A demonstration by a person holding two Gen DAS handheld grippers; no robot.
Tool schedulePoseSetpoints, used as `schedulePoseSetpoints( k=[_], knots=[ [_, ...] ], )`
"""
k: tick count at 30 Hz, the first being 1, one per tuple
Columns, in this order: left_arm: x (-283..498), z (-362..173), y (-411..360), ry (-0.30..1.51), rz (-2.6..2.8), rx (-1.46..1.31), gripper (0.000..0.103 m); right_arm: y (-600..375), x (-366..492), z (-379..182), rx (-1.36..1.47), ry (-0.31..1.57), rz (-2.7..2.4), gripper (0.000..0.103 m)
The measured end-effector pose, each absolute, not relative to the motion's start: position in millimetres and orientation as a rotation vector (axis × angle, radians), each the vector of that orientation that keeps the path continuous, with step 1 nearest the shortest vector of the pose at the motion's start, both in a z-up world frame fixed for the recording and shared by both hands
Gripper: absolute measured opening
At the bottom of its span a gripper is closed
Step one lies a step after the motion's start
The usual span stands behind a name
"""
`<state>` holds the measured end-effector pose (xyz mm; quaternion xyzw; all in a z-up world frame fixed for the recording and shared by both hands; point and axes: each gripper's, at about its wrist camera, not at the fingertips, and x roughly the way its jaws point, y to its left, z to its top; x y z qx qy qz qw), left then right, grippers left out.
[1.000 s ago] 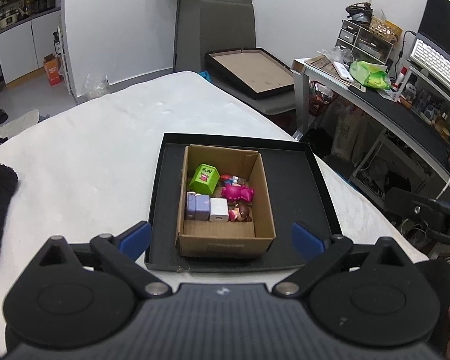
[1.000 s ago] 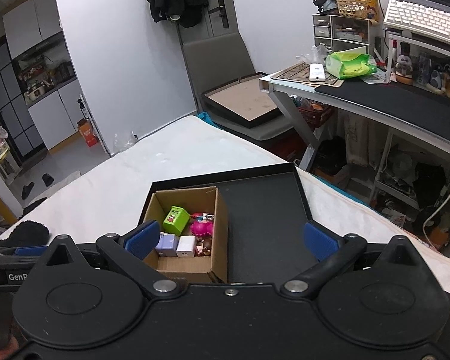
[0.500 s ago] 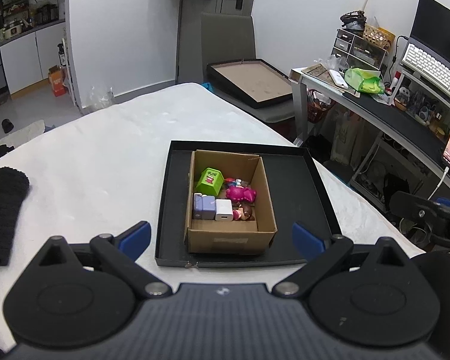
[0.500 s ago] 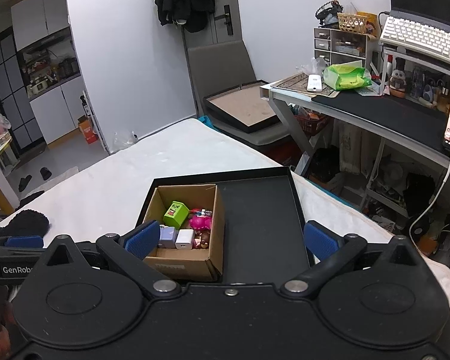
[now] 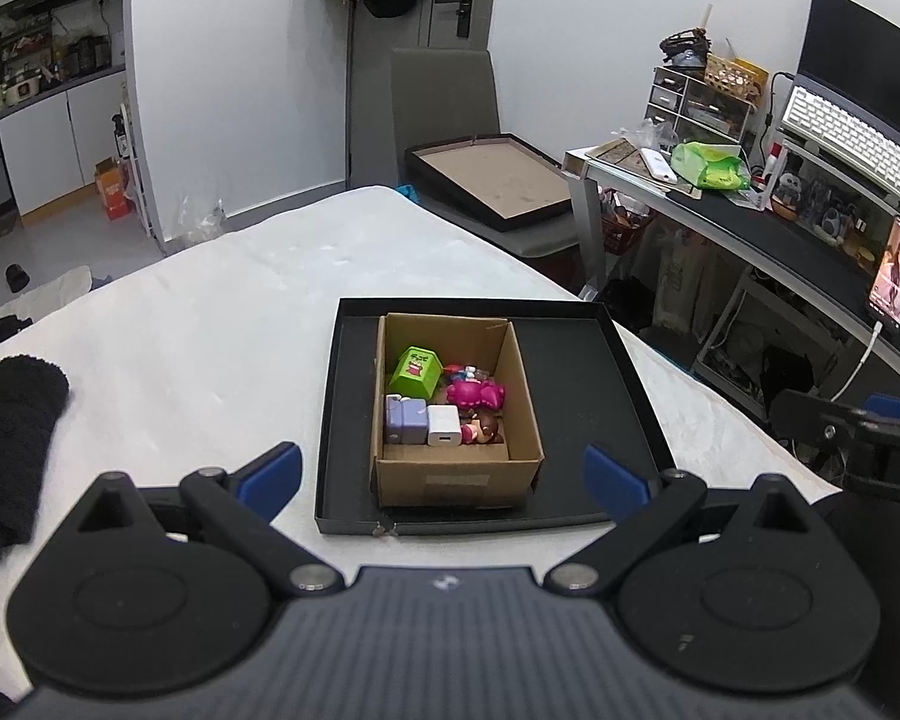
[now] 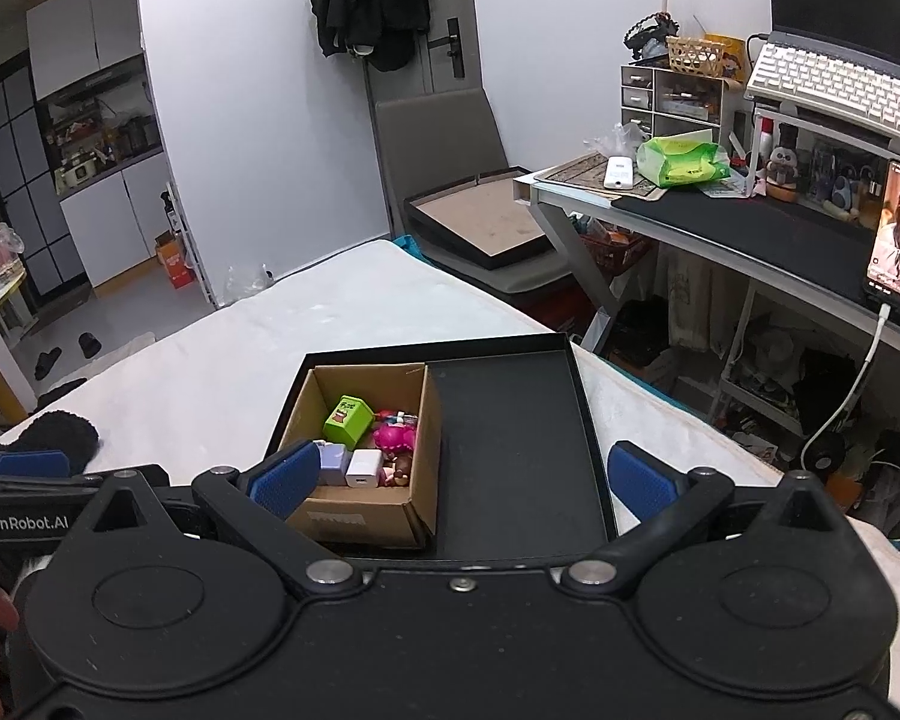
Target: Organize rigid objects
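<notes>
several small toys, a green block [image 5: 415, 369], a pink figure [image 5: 473, 393] and a white cube [image 5: 444, 425], sit in your cardboard box [image 5: 457, 474], left side of the black tray [image 5: 576, 396] on the white surface [image 5: 210, 324]. your left tongs [image 5: 444, 471] and right tongs [image 6: 461, 475] gape wide, holding nothing.

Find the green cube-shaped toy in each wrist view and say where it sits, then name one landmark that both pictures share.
Left wrist view: the green toy lies at the far left of the cardboard box, just above picture centre.
Right wrist view: the green toy lies in the box's far half, left of centre.
Shared landmark: the white charger cube beside the purple block.
</notes>
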<state>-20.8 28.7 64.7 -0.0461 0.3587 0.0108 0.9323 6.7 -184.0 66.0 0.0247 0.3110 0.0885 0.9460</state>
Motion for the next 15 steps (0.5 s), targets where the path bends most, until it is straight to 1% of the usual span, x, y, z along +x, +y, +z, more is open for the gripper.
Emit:
schedulePoseSetpoints(
  k=[15],
  knots=[
    [-26.2,67.8,29.6,0.719,0.023,-0.096,0.100,-183.2,3.1,68.4,0.050,0.633,0.182,0.103]
  ],
)
